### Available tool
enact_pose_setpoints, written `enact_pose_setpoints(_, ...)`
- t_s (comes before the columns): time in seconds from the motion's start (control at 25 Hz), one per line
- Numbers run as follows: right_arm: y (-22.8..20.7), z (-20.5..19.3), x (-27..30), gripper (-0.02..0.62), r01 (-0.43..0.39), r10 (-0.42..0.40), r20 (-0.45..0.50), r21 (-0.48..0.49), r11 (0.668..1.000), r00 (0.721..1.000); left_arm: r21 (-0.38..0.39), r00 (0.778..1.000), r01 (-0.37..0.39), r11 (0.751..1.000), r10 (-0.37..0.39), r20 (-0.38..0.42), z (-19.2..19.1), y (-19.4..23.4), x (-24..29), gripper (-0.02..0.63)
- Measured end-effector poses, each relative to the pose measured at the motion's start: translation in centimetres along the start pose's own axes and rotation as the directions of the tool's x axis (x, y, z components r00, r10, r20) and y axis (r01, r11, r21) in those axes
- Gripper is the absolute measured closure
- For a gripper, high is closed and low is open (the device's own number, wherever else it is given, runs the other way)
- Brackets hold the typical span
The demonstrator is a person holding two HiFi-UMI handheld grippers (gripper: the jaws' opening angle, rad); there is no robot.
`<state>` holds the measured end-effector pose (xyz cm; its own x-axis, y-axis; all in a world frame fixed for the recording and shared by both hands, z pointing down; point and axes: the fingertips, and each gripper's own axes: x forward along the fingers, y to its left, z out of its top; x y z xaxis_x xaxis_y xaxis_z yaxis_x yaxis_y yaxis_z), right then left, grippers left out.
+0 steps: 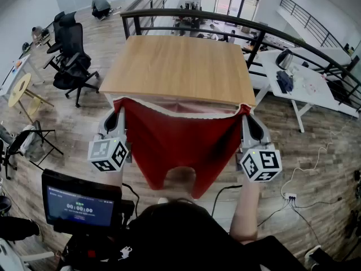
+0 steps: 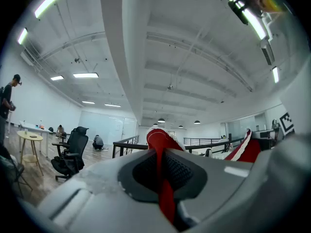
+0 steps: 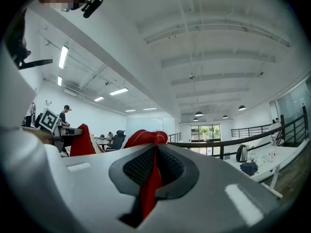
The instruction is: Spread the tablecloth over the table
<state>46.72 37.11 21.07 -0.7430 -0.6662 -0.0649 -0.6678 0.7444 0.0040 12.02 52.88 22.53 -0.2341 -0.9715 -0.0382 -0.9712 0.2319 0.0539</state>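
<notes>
At the centre of the head view: one red tablecloth (image 1: 172, 145) and one wooden table (image 1: 180, 66). There are two grippers, the left gripper (image 1: 117, 110) and the right gripper (image 1: 246, 113). There are two marker cubes, the left marker cube (image 1: 108, 154) and the right marker cube (image 1: 260, 164).
Left of frame: two black office chairs (image 1: 73, 66), one round yellow side table (image 1: 20, 89).
Lower left: one screen unit (image 1: 79, 205), display lit.
Right of frame: one white desk (image 1: 307, 89), one kettle (image 1: 285, 58).

Left gripper, at the table's lower left corner: jaws clamped together on a fold of the tablecloth. In the left gripper view a red strip runs up between the pads and bunches above the tips.
Right gripper, at the table's lower right corner: jaws likewise pinched tight on the cloth, with a red fold between the pads in the right gripper view.

Tablecloth: stretched between the two grippers. Its white-trimmed upper hem sags along the near edge of the table. The rest hangs toward the person in a tapering drape. Whether the hem touches the table edge: cannot tell.

Containers: the kettle only, standing on the white desk at upper right. Contents not visible.

Surface: the table top is light wood grain and rectangular.
Room: floor (image 1: 316, 145) of grey-brown planks. Open mezzanine office, with a dark curved railing (image 1: 225, 20) behind the table. White ceiling with strip lights in both gripper views. A crouching person (image 1: 101, 5) is on the floor at upper left. A power strip (image 1: 290, 196) with cables lies at lower right.
</notes>
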Motion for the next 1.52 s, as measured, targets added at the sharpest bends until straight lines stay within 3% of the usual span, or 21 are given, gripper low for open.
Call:
enact_pose_setpoints(0.8,-0.7,0.7,-1.4,0.581,-0.045,0.044,0.027,0.053,0.998,0.999,0.017,1.000,-0.030,0.999,0.030,0.007,1.2,-1.0,-0.9,0.598)
enact_pose_setpoints(1.08,-3.6,0.2,-3.7,0.581,-0.065,0.062,0.047,0.067,0.996,0.997,0.040,0.998,-0.061,0.997,0.060,0.017,0.9,-4.3,-1.7,0.598)
enact_pose_setpoints(1.52,-6.1,-0.2,-2.9,0.581,-0.066,0.064,0.037,0.061,0.996,0.997,0.061,0.995,-0.099,0.993,0.099,0.006,1.0,-5.8,-0.4,0.598)
